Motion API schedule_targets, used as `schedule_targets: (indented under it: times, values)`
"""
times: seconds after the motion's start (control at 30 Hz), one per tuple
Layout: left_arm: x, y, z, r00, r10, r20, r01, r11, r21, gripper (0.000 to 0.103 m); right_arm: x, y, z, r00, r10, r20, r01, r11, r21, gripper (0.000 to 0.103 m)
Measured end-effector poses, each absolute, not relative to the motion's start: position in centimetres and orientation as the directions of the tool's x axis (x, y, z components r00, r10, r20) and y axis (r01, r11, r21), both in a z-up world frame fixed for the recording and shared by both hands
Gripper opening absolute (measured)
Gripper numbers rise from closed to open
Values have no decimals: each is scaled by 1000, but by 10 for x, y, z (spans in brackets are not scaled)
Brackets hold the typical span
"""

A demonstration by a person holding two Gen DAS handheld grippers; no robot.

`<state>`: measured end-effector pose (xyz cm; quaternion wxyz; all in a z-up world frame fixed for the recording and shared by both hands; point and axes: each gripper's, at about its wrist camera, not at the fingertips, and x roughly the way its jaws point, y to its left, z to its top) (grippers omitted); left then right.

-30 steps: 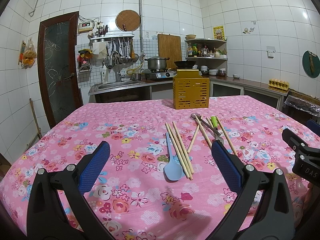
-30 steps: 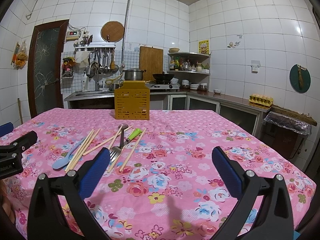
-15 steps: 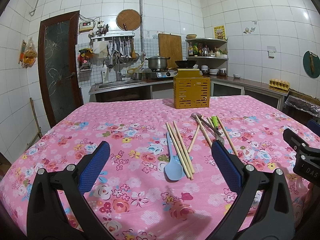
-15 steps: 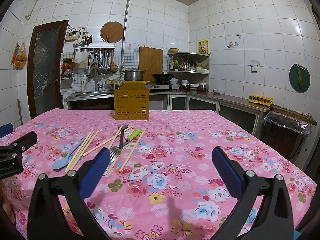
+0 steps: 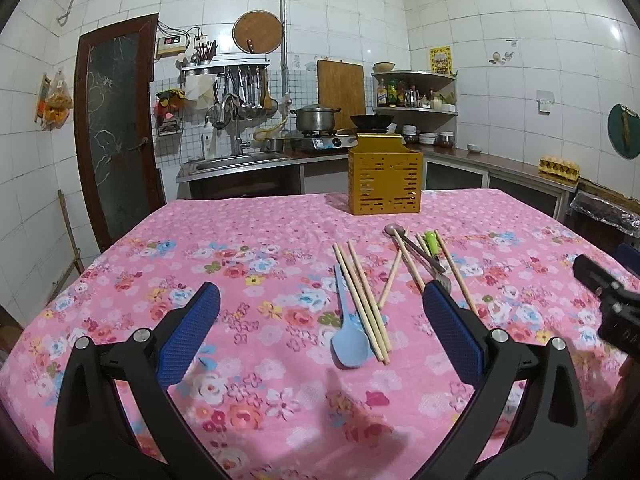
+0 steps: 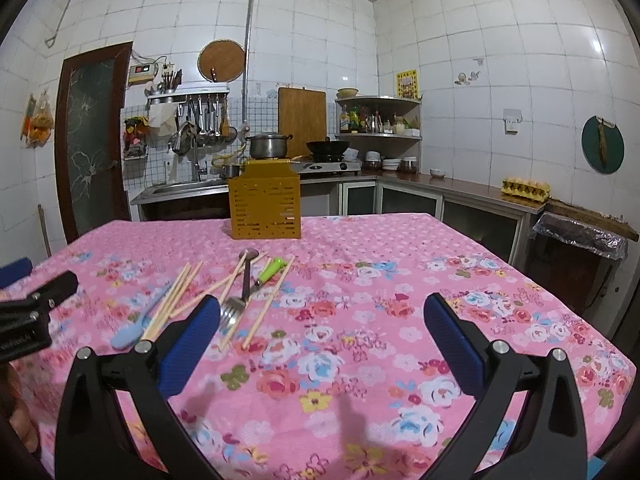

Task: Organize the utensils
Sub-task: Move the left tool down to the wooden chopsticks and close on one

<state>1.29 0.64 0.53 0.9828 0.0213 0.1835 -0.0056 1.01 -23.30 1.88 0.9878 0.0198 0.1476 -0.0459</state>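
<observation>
Hovering my left claw (image 5: 320, 320) and right claw (image 6: 322, 330), both released and empty, above the desk (image 6: 400, 248); chopsticks (image 5: 362, 300) lie before the yellow utensil holder (image 5: 385, 179).

Showing only fragments of white lettering: "DA" on the black body of the right tongs (image 5: 616, 316) at the edge of the left wrist view, and a blurred word, not legible, on the black body of the left tongs (image 6: 24, 320) in the right wrist view. Carrying print too small to read on the yellow wall poster (image 6: 406, 84).
</observation>
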Motion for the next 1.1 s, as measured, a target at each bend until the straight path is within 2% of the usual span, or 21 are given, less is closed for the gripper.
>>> schedule_targets:
  times: [0.13,0.4,0.5,0.6,0.8,0.9,1.07,1.1]
  values:
    - [34,12,19,919,-8,-394,20,999,27,98,32,-235,39,951,-72,-302,87,996,36,99]
    - [94,28,43,882,-20,-470,24,1000,3,98,107,-227,55,916,-98,-390,95,995,-26,99]
    - [122,32,44,862,-31,-505,23,1000,-21,98,141,-226,47,889,-106,-446,101,994,-35,99]
    - [153,31,39,836,-29,-548,27,1000,-11,98,178,-225,33,844,-104,-527,101,994,-35,99]
    - [204,23,22,797,-14,-604,52,998,46,98,233,-228,0,770,-114,-628,110,993,-45,99]
    - [217,21,9,769,-30,-638,64,997,30,98,252,-231,-18,727,-108,-678,120,992,-30,99]
    - [221,24,-5,747,-53,-663,77,997,6,97,270,-224,-30,706,-101,-701,109,993,-32,97]
    - [222,26,-6,744,-56,-666,76,997,2,96,273,-224,-32,701,-107,-705,107,993,-44,90]
